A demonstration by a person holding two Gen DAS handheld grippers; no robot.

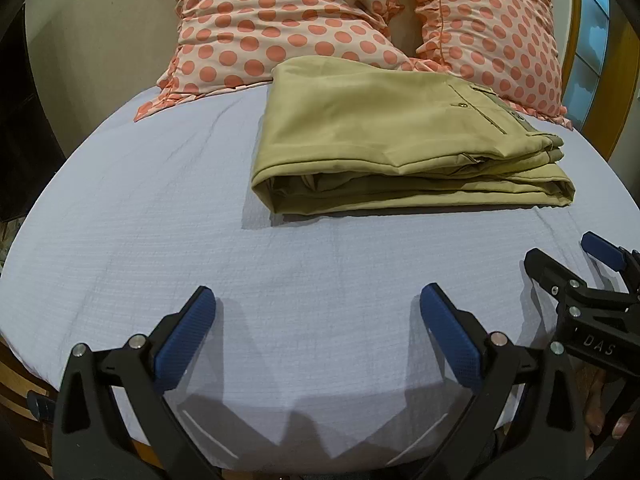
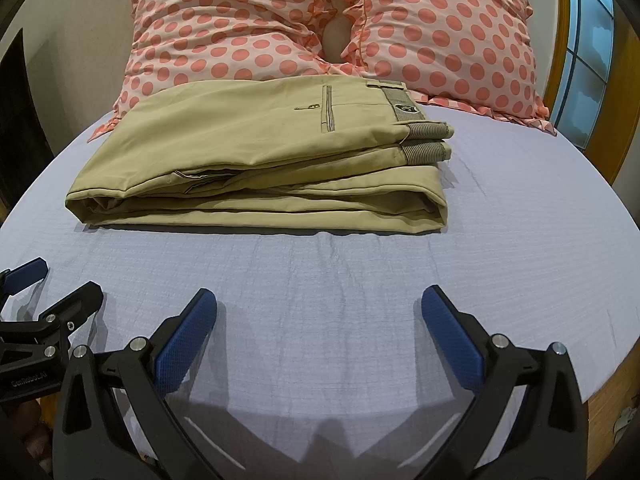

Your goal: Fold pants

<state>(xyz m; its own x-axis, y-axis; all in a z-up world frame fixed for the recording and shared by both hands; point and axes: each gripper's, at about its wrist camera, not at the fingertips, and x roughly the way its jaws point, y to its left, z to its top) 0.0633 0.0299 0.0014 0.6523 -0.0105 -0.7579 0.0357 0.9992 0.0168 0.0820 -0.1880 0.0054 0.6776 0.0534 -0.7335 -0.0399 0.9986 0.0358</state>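
Observation:
The khaki pants [image 1: 384,132] lie folded in a flat stack on the pale blue bed sheet [image 1: 160,220], back pocket and striped waistband up; they also show in the right wrist view [image 2: 256,160]. My left gripper [image 1: 318,300] is open and empty, low over the sheet, well short of the pants. My right gripper [image 2: 319,302] is open and empty, also over the sheet in front of the pants. The right gripper shows at the right edge of the left wrist view [image 1: 560,256]. The left gripper shows at the left edge of the right wrist view [image 2: 56,284].
Two pink polka-dot pillows [image 2: 224,28] [image 2: 448,36] lean behind the pants at the head of the bed. A wooden frame and a window [image 2: 588,52] stand at the right. The bed's near edge [image 2: 600,404] drops off below the grippers.

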